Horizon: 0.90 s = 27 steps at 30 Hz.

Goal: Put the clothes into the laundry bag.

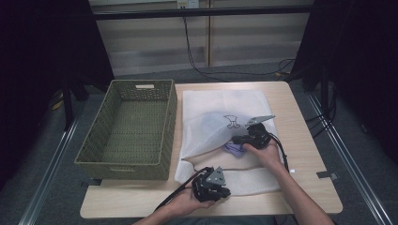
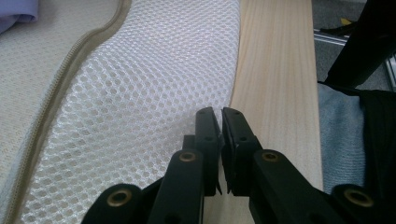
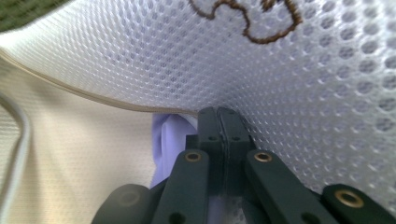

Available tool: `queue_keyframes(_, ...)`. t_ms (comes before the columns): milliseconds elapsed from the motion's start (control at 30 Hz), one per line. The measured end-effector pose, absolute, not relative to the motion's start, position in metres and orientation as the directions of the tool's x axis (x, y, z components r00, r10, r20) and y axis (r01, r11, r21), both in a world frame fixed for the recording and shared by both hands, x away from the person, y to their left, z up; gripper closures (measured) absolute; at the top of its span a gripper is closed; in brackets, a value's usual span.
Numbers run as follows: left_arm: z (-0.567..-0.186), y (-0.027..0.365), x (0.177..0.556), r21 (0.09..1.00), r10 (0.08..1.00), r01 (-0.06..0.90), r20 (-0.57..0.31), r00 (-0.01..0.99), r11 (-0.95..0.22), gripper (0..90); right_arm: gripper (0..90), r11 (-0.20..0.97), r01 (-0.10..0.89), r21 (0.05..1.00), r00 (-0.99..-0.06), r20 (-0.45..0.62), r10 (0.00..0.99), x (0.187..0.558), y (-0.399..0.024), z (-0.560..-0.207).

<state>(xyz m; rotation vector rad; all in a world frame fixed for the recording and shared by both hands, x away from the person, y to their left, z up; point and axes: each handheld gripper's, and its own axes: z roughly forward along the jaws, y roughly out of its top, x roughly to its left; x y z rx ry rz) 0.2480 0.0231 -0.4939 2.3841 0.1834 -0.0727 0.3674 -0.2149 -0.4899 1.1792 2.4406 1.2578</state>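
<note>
A: Lifting the white mesh laundry bag [image 1: 220, 119] at its open zip edge: right gripper [image 1: 252, 135] has its jaws pressed together on that mesh, tenting it over a lilac garment [image 1: 233, 149] half inside.

B: Left gripper [image 1: 212, 183]?

A: Jaws nearly together, on the bag's near hem it seems, likely to anchor it flat on the light wooden table [image 1: 305, 145]. Green woven basket [image 1: 129, 131] beside it.

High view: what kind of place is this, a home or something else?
Probably a lab or recording setup, not a home: dark curtains flank the wooden table, metal rails run along the floor, and cables hang down the back wall.
</note>
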Motion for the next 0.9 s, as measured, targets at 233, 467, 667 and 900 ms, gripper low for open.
queue_keyframes(233,-0.494,0.022,0.249,0.679,0.109,0.153,-0.107,0.988,-0.718,85.7,89.4,0.306,0.558,0.772,-0.687,0.222,0.692,0.363,-0.219,-0.48)
queue_keyframes(467,-0.494,0.021,0.249,0.679,0.117,0.162,-0.112,0.987,-0.716,85.2,89.8,0.261,0.544,0.798,-0.694,0.253,0.674,0.357,-0.225,-0.468)
queue_keyframes(667,-0.496,0.02,0.249,0.691,0.109,0.159,-0.115,0.987,-0.705,85.2,89.9,0.235,0.537,0.81,-0.7,0.273,0.659,0.358,-0.229,-0.462)
queue_keyframes(900,-0.495,0.018,0.248,0.685,0.12,0.161,-0.107,0.987,-0.711,84.0,90.0,0.229,0.513,0.828,-0.716,0.265,0.647,0.35,-0.227,-0.451)
